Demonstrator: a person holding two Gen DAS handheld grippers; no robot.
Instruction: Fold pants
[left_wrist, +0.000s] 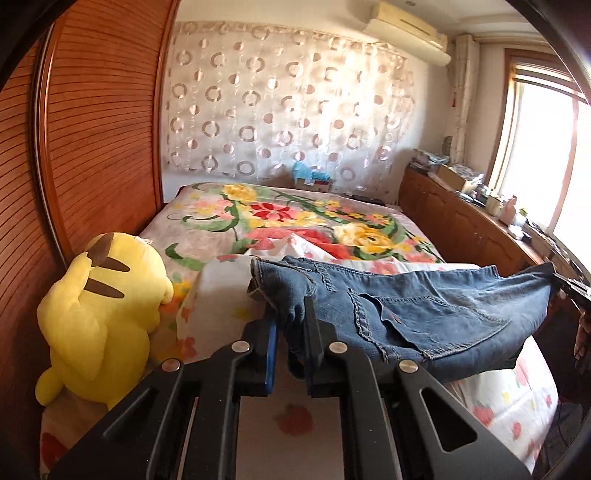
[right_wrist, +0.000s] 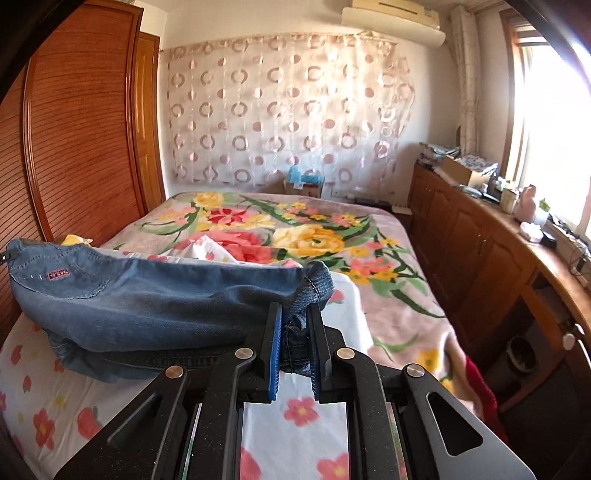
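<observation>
Held up off the bed (left_wrist: 207, 236), stretched between the two tools: blue denim pants (left_wrist: 424, 314), sagging a little in the middle above the white flower-print sheet (right_wrist: 48, 406). Left gripper (left_wrist: 290, 317) clamped on one bunched end of the denim, blue pads (left_wrist: 271, 350) pressing cloth from both sides. Right gripper (right_wrist: 295, 321) likewise closed on the other end, a wad of hem squeezed between its pads. On the pants, near the left end as seen from the right wrist, a small pink embroidered tag (right_wrist: 58, 274) (marks too small to read). No other writing legible anywhere.

Beside the bed on its left, against the slatted wooden wardrobe (left_wrist: 92, 147): a yellow plush toy (left_wrist: 107, 314), back turned, brown-striped. Beyond the bed, on the far wall, a circle-patterned curtain (right_wrist: 288, 110), with an air conditioner (right_wrist: 395, 22) above it. Right of the bed, a low wooden cabinet (right_wrist: 472, 240) under the window, its top cluttered with boxes and bottles.
</observation>
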